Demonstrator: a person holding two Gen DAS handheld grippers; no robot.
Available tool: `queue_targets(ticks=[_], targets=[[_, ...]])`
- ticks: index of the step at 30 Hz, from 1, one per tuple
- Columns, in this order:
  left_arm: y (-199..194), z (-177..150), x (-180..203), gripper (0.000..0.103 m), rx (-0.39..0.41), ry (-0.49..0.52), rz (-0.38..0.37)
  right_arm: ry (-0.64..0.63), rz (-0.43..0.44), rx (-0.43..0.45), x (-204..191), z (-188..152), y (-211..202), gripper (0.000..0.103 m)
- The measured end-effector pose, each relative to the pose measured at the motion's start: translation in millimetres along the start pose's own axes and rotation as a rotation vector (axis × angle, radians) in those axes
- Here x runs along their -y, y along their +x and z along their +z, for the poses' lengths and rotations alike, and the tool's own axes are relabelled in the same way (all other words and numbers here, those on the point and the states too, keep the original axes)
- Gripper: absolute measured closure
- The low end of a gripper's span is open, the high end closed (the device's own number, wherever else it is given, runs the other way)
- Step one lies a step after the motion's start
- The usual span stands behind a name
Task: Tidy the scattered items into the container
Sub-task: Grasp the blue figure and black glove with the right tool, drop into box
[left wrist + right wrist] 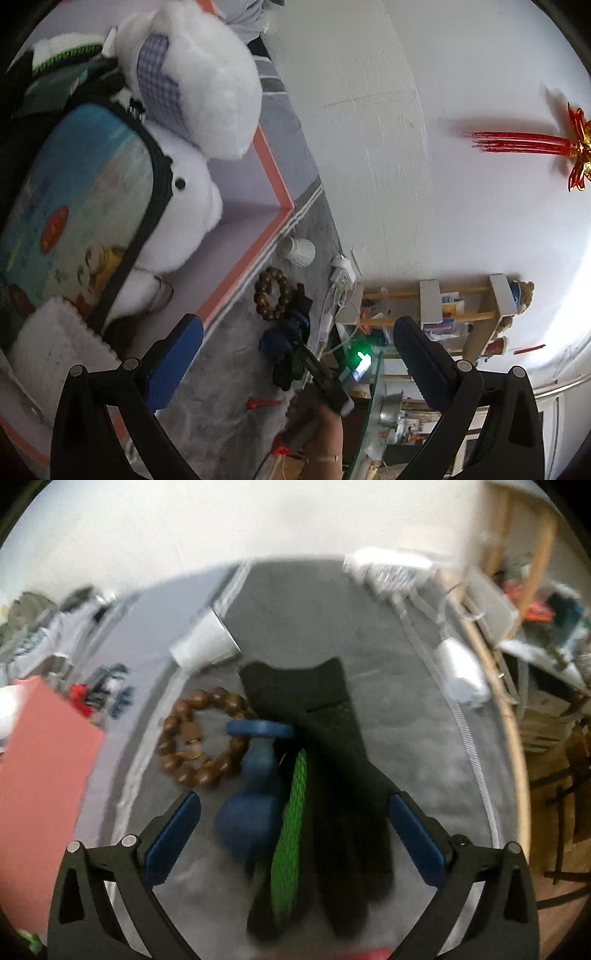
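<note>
**Right claw spread above glove and blue toy**

Right wrist view: right gripper (293,834) spread wide, empty, over the black glove (332,775) and blue toy (251,812) on grey cloth (424,738), bead bracelet (199,738) alongside. Left gripper (295,365) released beside the orange-rimmed container (273,177) holding a white plush (192,81).

Soft cloth and fuzz, with a few hard glossy pieces

The plush toy (192,92) is fluffy white fur; the bead bracelet (199,738) looks like polished brown wood; the black glove (343,782) is matt knit; the blue toy (251,794) is smooth plastic; the grey mat (424,720) looks napped.
</note>
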State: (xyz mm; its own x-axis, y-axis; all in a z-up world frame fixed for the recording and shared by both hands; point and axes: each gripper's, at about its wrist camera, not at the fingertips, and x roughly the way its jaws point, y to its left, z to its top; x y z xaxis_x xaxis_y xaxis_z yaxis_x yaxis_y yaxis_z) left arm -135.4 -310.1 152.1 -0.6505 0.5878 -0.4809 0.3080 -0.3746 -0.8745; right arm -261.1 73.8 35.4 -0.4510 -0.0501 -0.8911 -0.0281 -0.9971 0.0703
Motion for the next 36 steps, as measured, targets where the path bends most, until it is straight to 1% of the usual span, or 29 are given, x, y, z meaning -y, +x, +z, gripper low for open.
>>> queue_targets(ticks=[1, 2, 3, 4, 5, 6, 7, 8, 9, 11, 13, 14, 16, 19, 20, 22, 23, 24, 25, 26, 27, 28, 29, 30, 31, 32, 34, 35, 36], targets=[[-1, 2, 2, 0.000, 0.011, 0.015, 0.020, 0.001, -0.030, -0.029, 3, 4, 17, 0.001], [-3, 4, 3, 0.000, 0.020, 0.024, 0.030, 0.018, -0.010, -0.039, 8, 1, 26, 0.001], [-4, 5, 4, 0.000, 0.031, 0.032, 0.039, 0.052, 0.036, -0.045, 15, -3, 32, 0.001], [-5, 6, 5, 0.000, 0.037, 0.036, 0.045, 0.095, 0.081, -0.045, 22, -8, 35, 0.008], [-7, 7, 5, 0.000, 0.044, 0.038, 0.051, 0.120, 0.096, -0.021, 28, -13, 30, 0.015], [-8, 7, 5, 0.000, 0.052, 0.040, 0.055, 0.133, 0.116, -0.013, 32, -16, 23, 0.040], [-10, 6, 5, 0.000, 0.061, 0.041, 0.063, 0.151, 0.172, -0.013, 37, -20, 17, 0.057], [-13, 6, 5, 0.000, 0.072, 0.040, 0.077, 0.170, 0.205, -0.021, 42, -25, 7, 0.061], [-16, 6, 3, 0.000, 0.081, 0.036, 0.095, 0.168, 0.202, -0.027, 43, -29, -1, 0.067], [-26, 7, 0, 0.000, 0.099, 0.025, 0.117, 0.187, 0.225, -0.032, 46, -42, -21, 0.067], [-38, 10, -4, 0.000, 0.128, 0.006, 0.126, 0.191, 0.284, -0.028, 40, -52, -42, 0.067], [-49, 12, -5, 0.000, 0.160, -0.001, 0.134, 0.178, 0.327, -0.011, 31, -56, -60, 0.067], [-76, 16, -4, 0.000, 0.247, -0.002, 0.155, 0.143, 0.386, 0.022, 10, -55, -92, 0.067], [-126, 20, 2, 0.000, 0.428, 0.024, 0.192, 0.024, 0.498, 0.111, -52, -45, -156, 0.067], [-142, 21, 2, 0.000, 0.486, 0.028, 0.199, -0.036, 0.558, 0.144, -84, -40, -183, 0.067], [-168, 24, 0, 0.000, 0.566, 0.023, 0.218, -0.128, 0.627, 0.179, -140, -35, -212, 0.066], [-179, 26, -3, 0.000, 0.599, 0.017, 0.232, -0.200, 0.662, 0.183, -176, -32, -227, 0.065], [-189, 28, -5, 0.000, 0.628, 0.011, 0.243, -0.252, 0.681, 0.178, -202, -32, -234, 0.061], [-195, 30, -7, 0.000, 0.648, 0.005, 0.251, -0.307, 0.686, 0.170, -228, -32, -238, 0.031], [-201, 31, -10, 0.000, 0.664, -0.002, 0.260, -0.363, 0.655, 0.178, -253, -32, -241, 0.013], [-205, 34, -14, 0.000, 0.664, -0.010, 0.260, -0.403, 0.570, 0.217, -272, -35, -245, 0.002], [-206, 36, -18, 0.000, 0.657, -0.019, 0.258, -0.418, 0.497, 0.269, -282, -37, -247, 0.002], [-206, 39, -21, 0.000, 0.644, -0.027, 0.259, -0.415, 0.438, 0.314, -285, -41, -249, 0.002], [-205, 40, -24, 0.000, 0.634, -0.025, 0.259, -0.401, 0.423, 0.327, -280, -43, -249, 0.002], [-202, 41, -23, 0.000, 0.622, -0.016, 0.263, -0.376, 0.428, 0.333, -269, -45, -249, 0.002], [-196, 42, -19, 0.000, 0.605, 0.009, 0.273, -0.321, 0.459, 0.339, -247, -55, -251, 0.002], [-179, 38, -3, 0.000, 0.557, 0.100, 0.292, -0.206, 0.500, 0.354, -204, -68, -250, 0.002], [-166, 34, 8, 0.000, 0.523, 0.159, 0.293, -0.116, 0.525, 0.369, -172, -81, -249, 0.002], [-148, 27, 19, 0.000, 0.469, 0.216, 0.286, -0.046, 0.541, 0.378, -145, -94, -247, 0.001]])
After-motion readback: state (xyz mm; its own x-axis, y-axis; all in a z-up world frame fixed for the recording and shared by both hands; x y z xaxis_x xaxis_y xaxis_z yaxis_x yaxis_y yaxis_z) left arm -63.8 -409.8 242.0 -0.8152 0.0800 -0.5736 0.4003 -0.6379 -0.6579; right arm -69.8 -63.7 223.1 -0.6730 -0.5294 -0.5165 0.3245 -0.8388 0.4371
